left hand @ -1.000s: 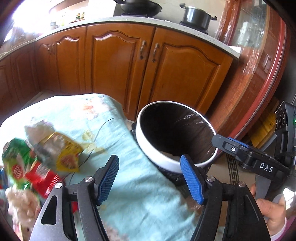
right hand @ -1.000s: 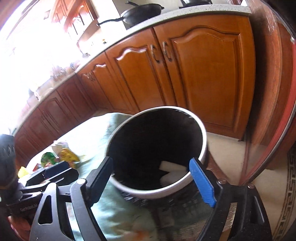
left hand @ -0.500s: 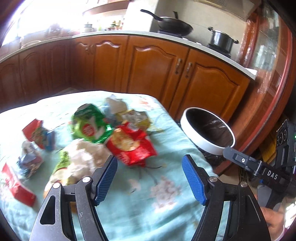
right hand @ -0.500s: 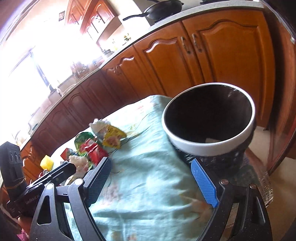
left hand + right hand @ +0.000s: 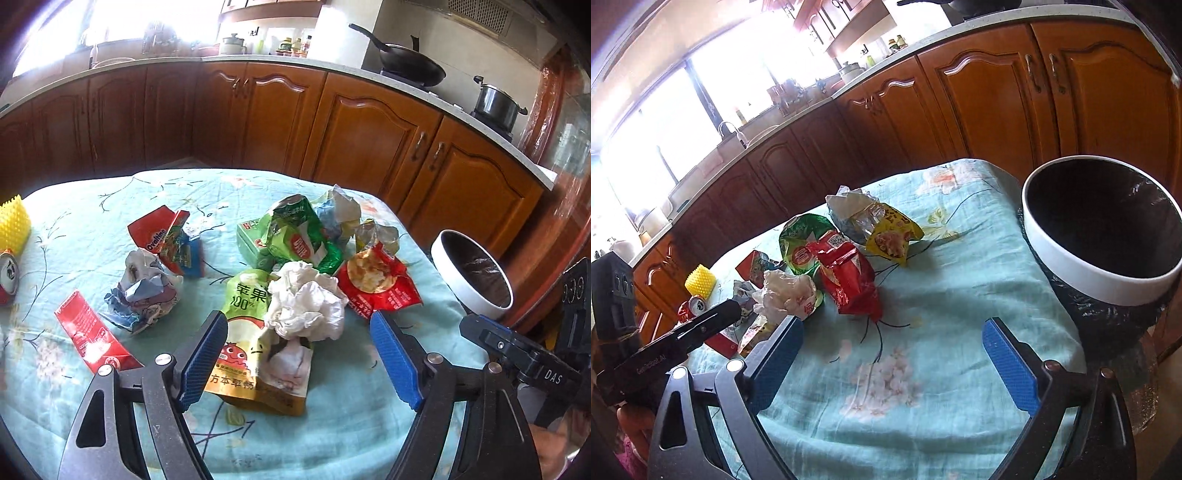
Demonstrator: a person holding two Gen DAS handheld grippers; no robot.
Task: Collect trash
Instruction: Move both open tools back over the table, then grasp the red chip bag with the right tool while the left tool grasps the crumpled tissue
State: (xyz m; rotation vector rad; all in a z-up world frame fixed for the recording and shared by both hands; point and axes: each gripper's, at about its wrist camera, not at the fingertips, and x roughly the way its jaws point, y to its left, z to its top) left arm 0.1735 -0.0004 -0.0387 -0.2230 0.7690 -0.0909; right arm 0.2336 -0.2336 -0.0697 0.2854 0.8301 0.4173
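Note:
Trash lies on a table with a light blue floral cloth (image 5: 332, 439): a crumpled white tissue (image 5: 306, 301), an apple juice pouch (image 5: 255, 354), a red snack bag (image 5: 376, 284), a green bag (image 5: 299, 240), a red Ovaltine wrapper (image 5: 153, 236) and crumpled paper (image 5: 142, 291). My left gripper (image 5: 299, 358) is open and empty, hovering just before the tissue and pouch. The white-rimmed bin (image 5: 1104, 236) with a black liner stands at the table's right edge. My right gripper (image 5: 901, 362) is open and empty over bare cloth, left of the bin.
A yellow spiky object (image 5: 13, 225) and a red can (image 5: 9, 277) sit at the table's left. A flat red packet (image 5: 92, 336) lies near the front left. Wooden kitchen cabinets (image 5: 369, 140) run behind, with a pan (image 5: 410, 66) and pot (image 5: 496, 103) on the counter.
Both grippers have swung left and back from the bin toward the table. The left view went from the bin to the trash pile; the bin now sits at the right.

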